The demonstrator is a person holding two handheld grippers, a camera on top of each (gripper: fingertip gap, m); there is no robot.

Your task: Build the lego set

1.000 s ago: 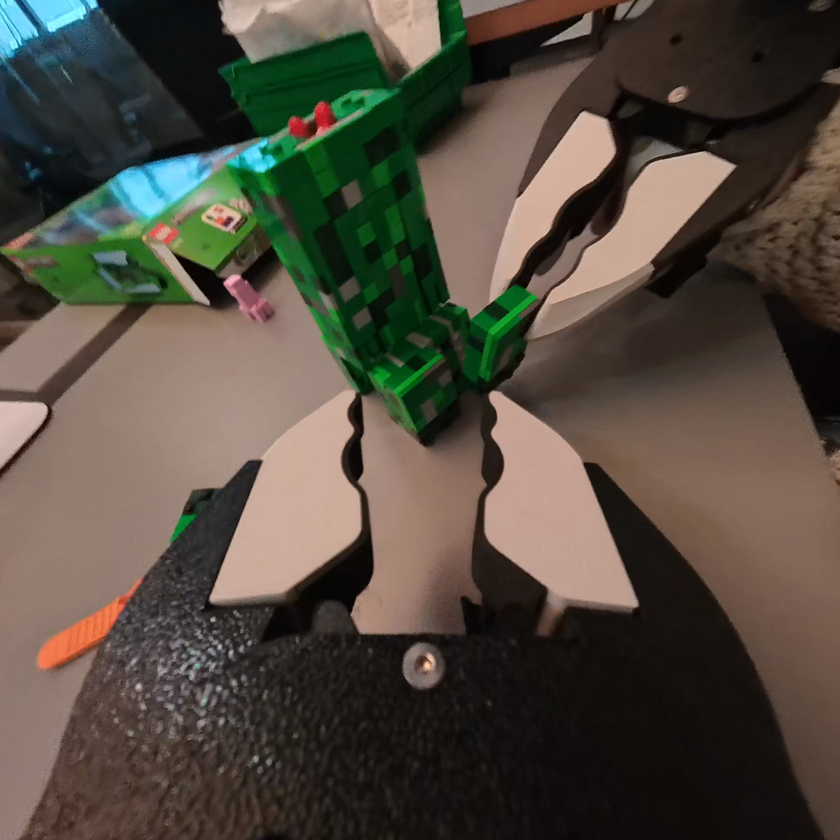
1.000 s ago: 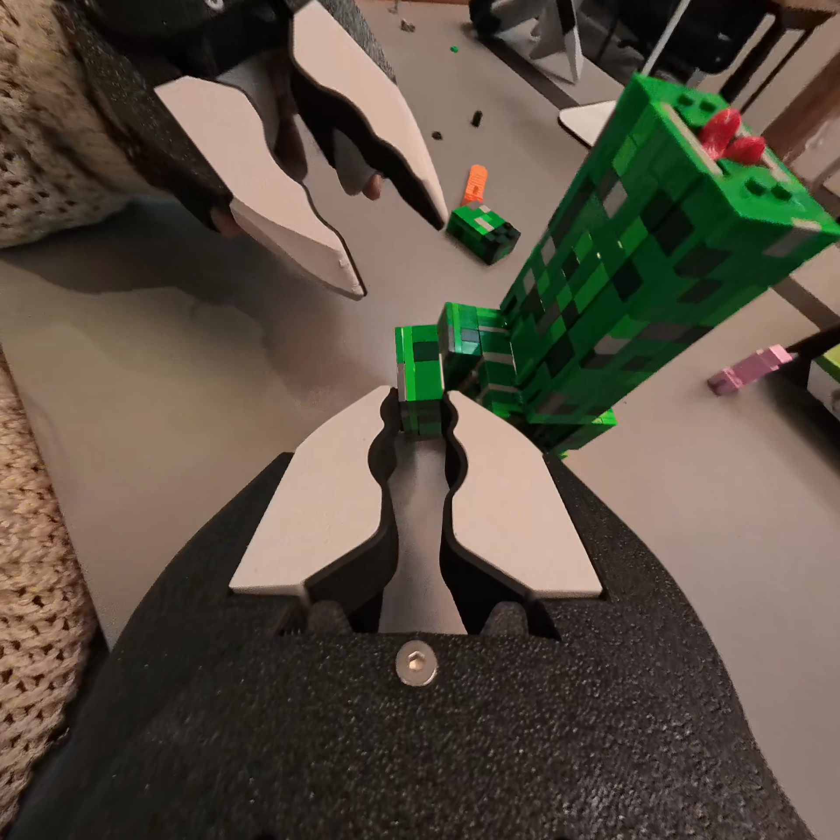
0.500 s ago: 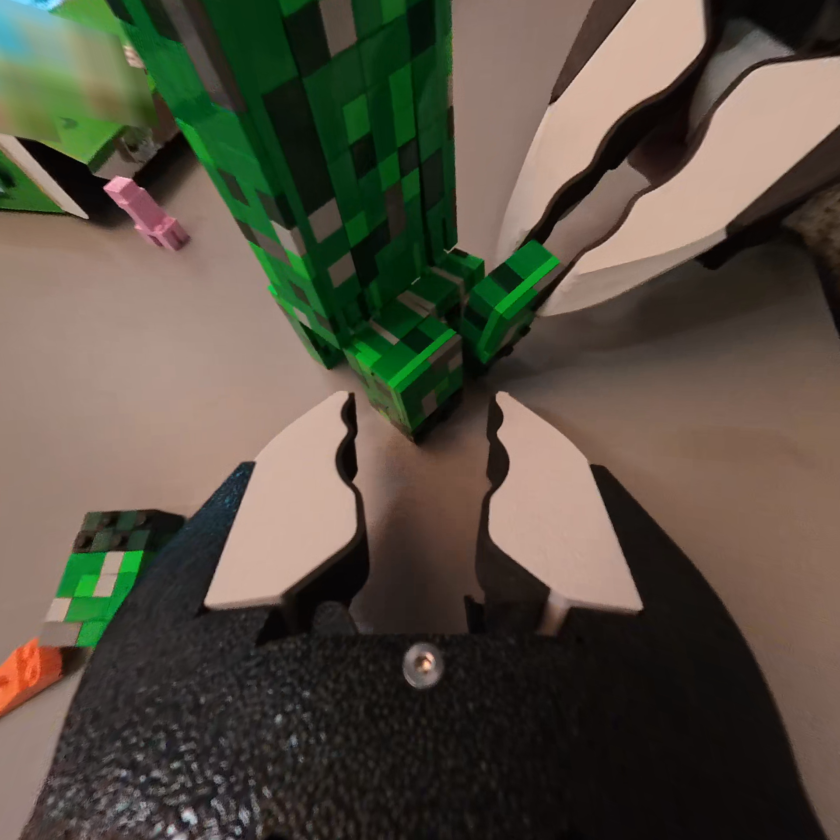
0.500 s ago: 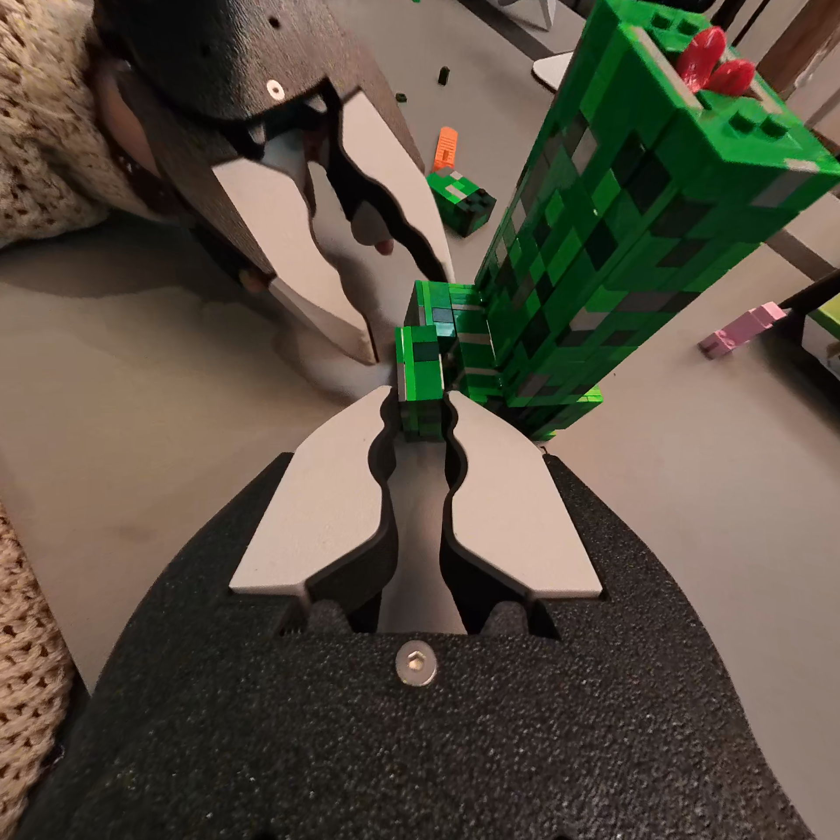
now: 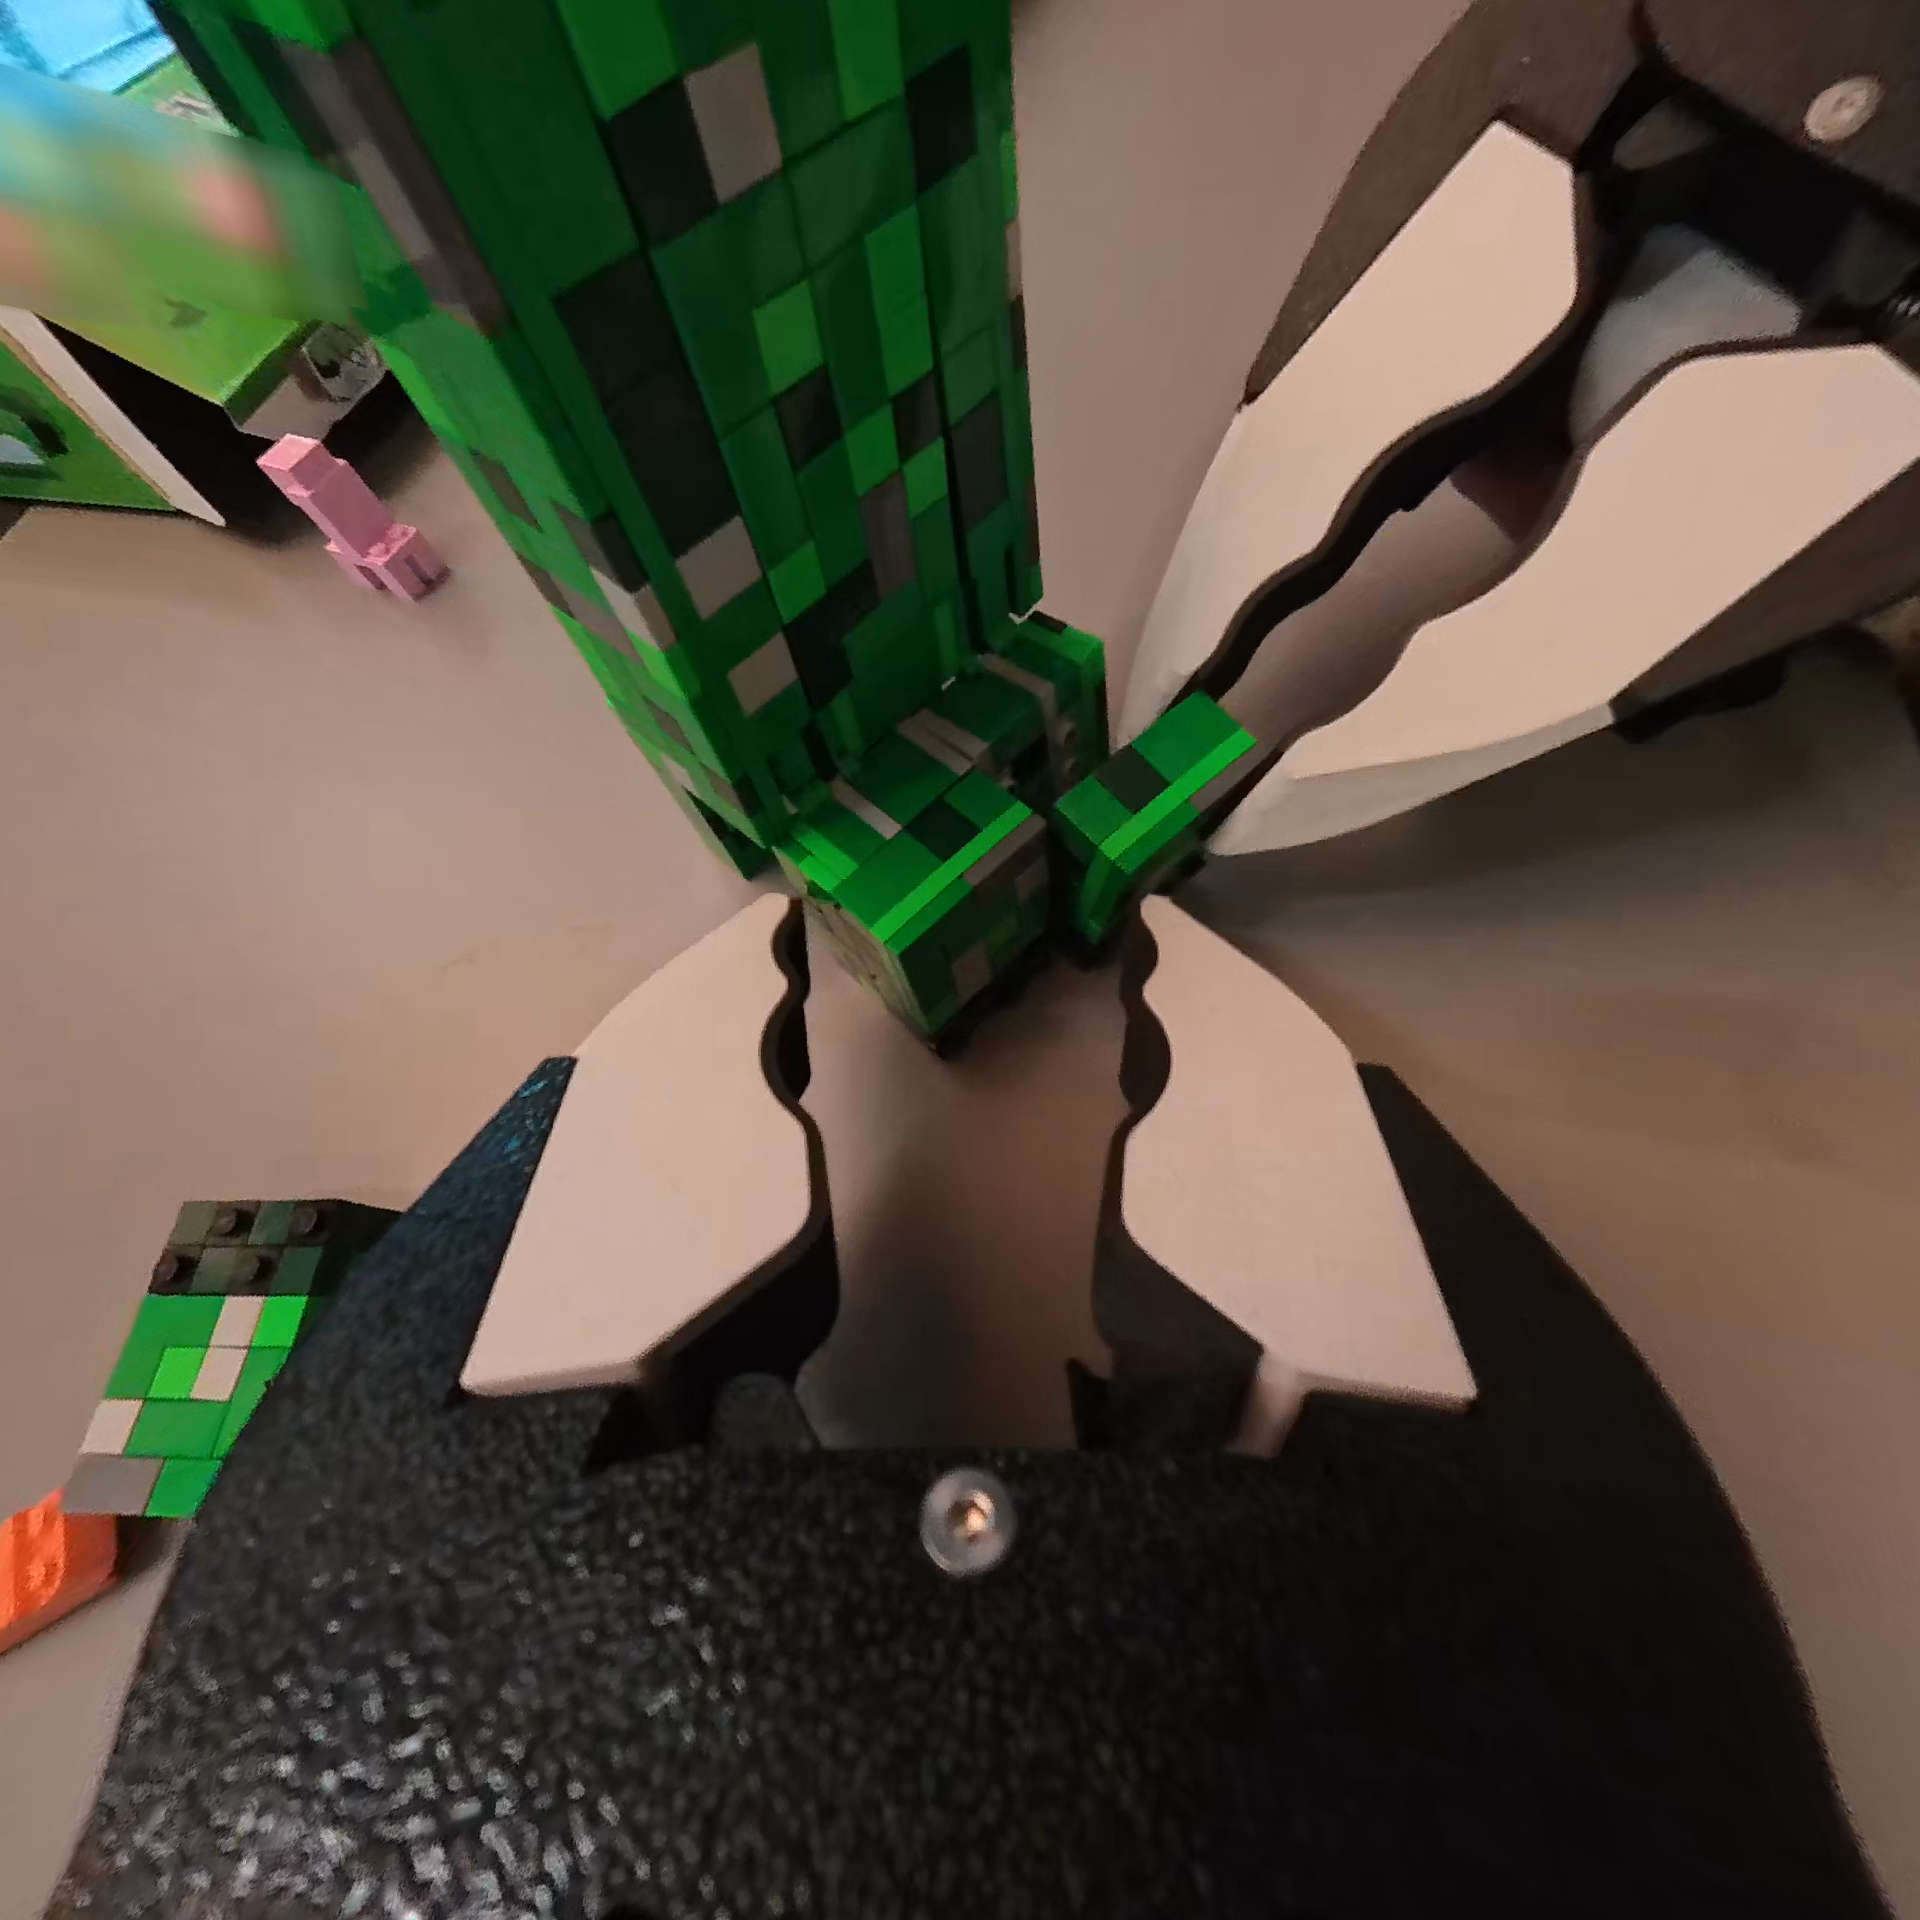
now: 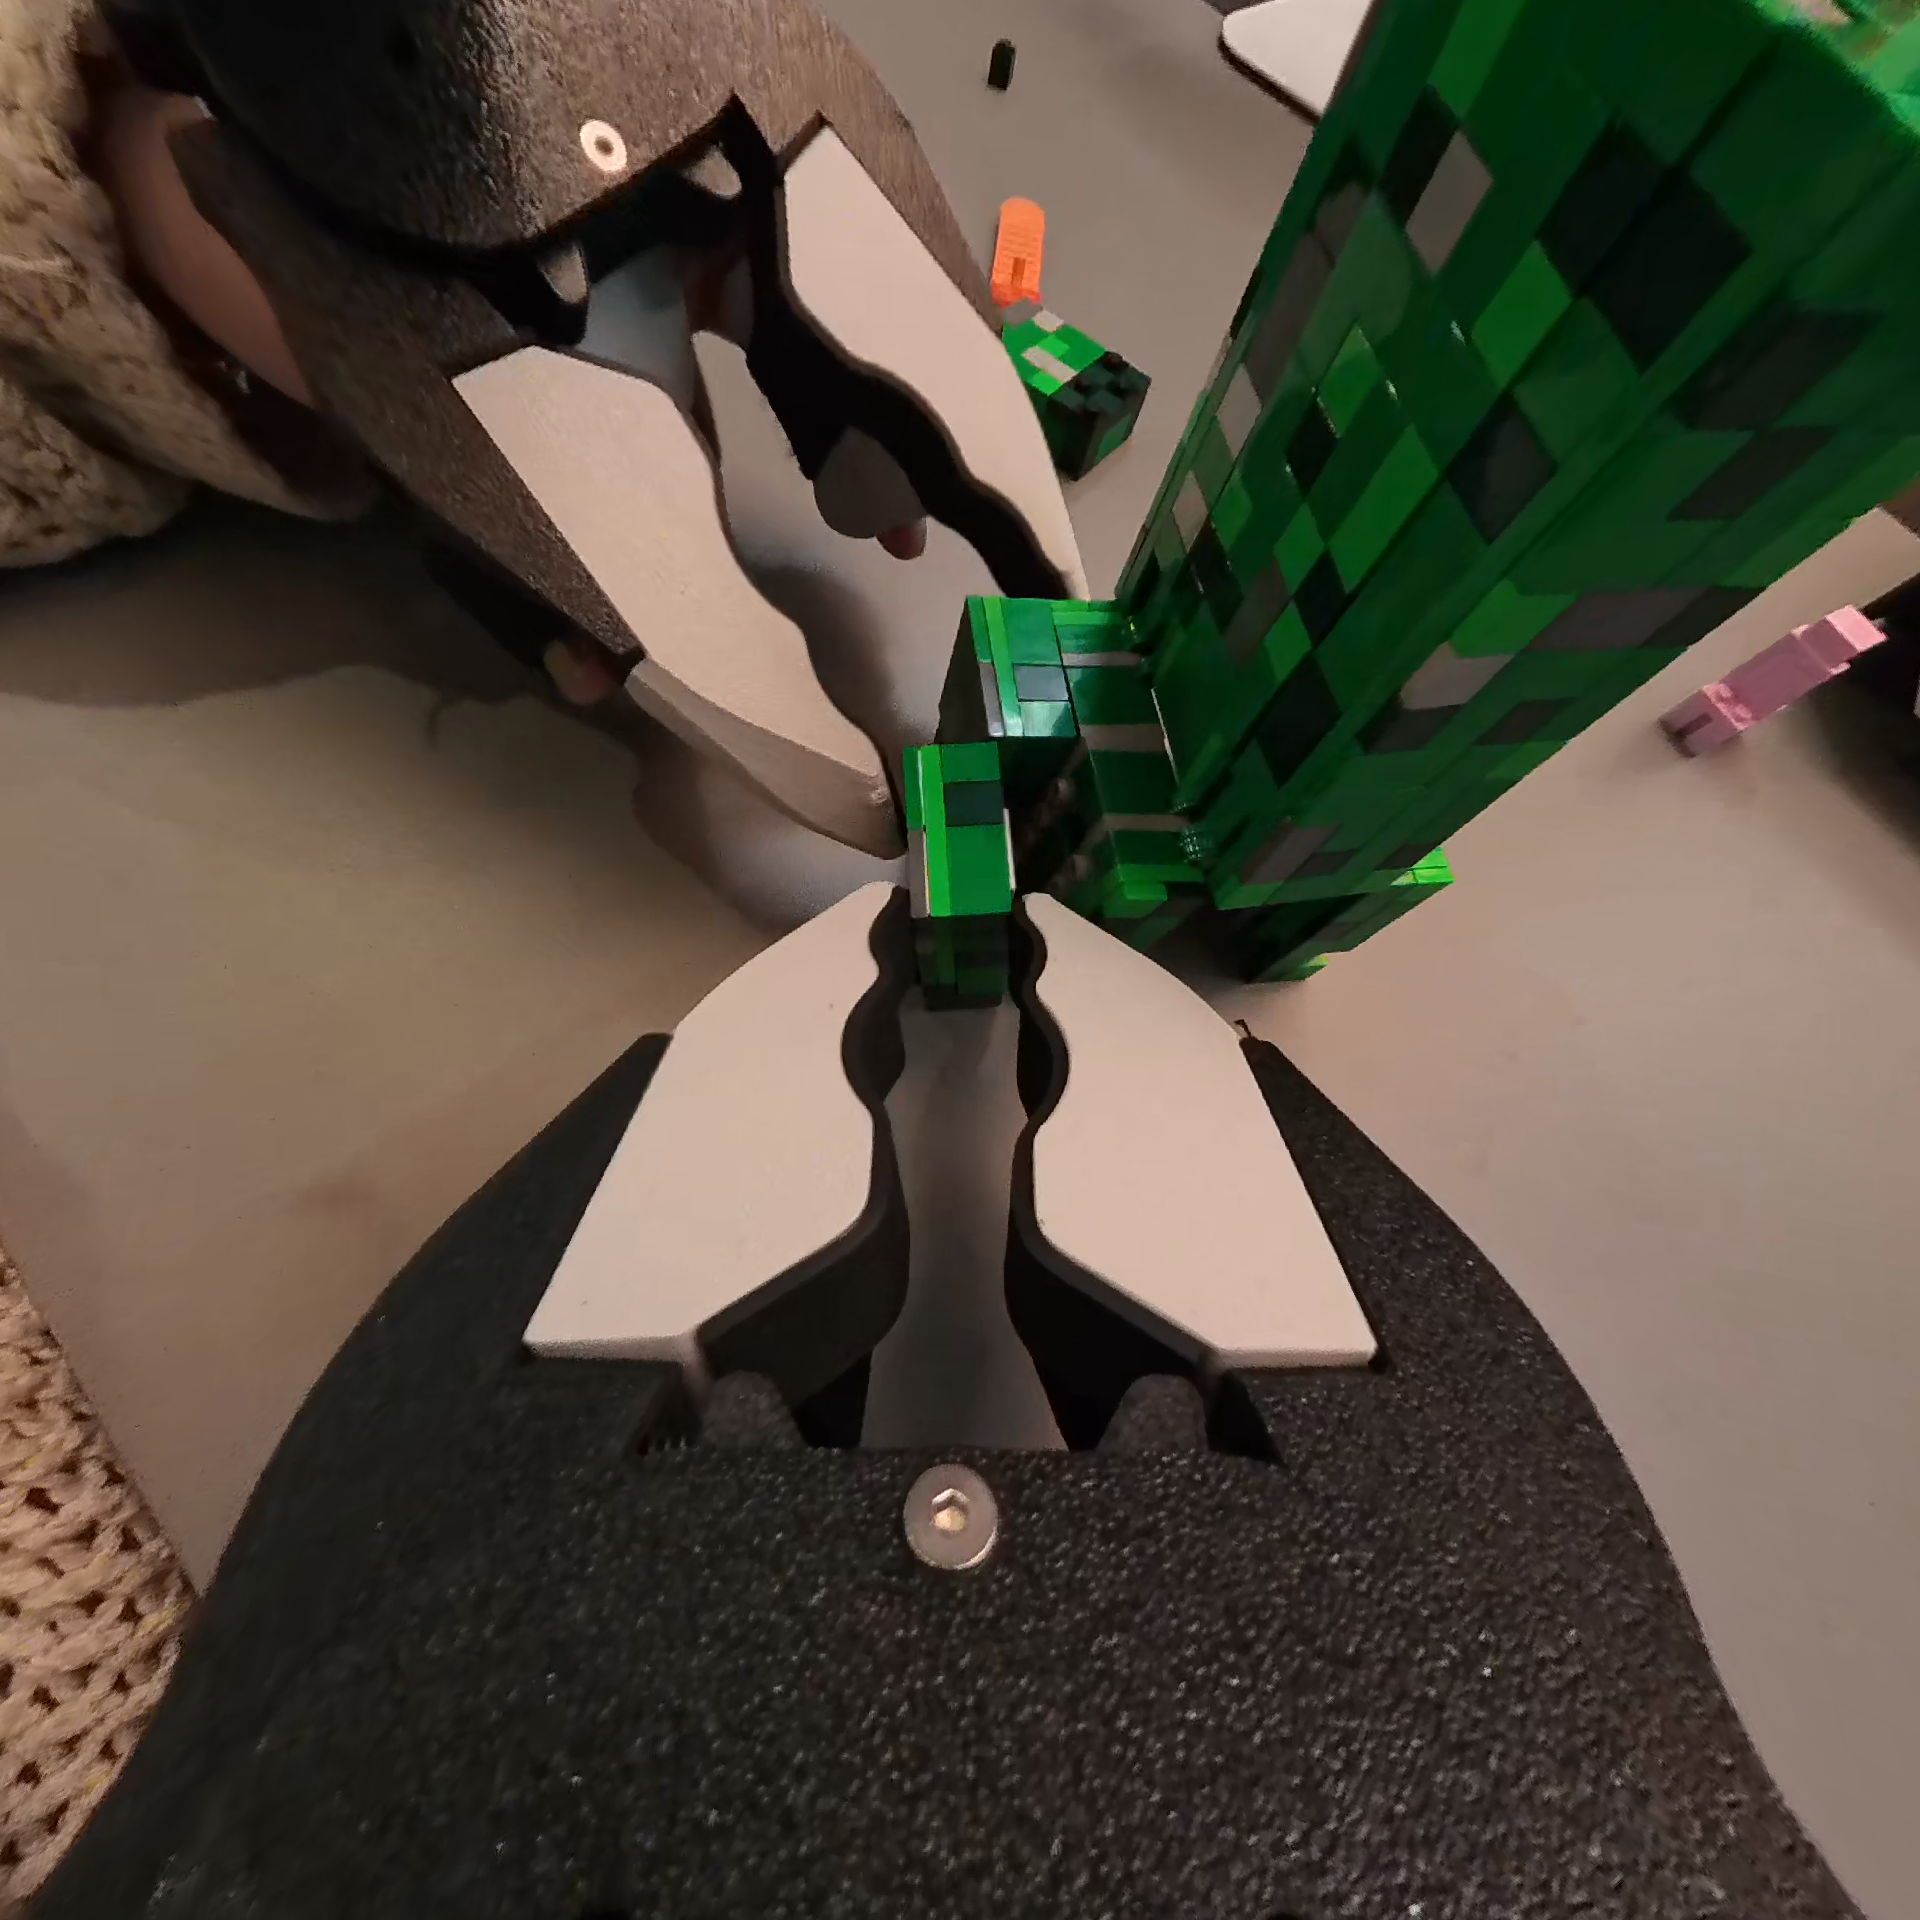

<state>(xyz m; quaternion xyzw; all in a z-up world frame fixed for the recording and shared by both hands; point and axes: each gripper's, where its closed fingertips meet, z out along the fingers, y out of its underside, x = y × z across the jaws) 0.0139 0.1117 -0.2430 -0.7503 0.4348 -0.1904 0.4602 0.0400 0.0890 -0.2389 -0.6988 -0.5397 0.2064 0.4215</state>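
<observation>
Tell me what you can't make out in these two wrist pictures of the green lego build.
- Top of the green tower: cut off by the upper edge in both views.
- Loose green block: partly behind the left gripper body, left wrist view.
- Box behind the tower, left wrist view: blurred over.
- Whether the green foot block in the right gripper is joined to the tower: seam in shadow.

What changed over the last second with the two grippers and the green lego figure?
The left gripper moved in, open, up to the figure's front foot. The right gripper stayed shut on the small green foot block beside the green figure.
</observation>
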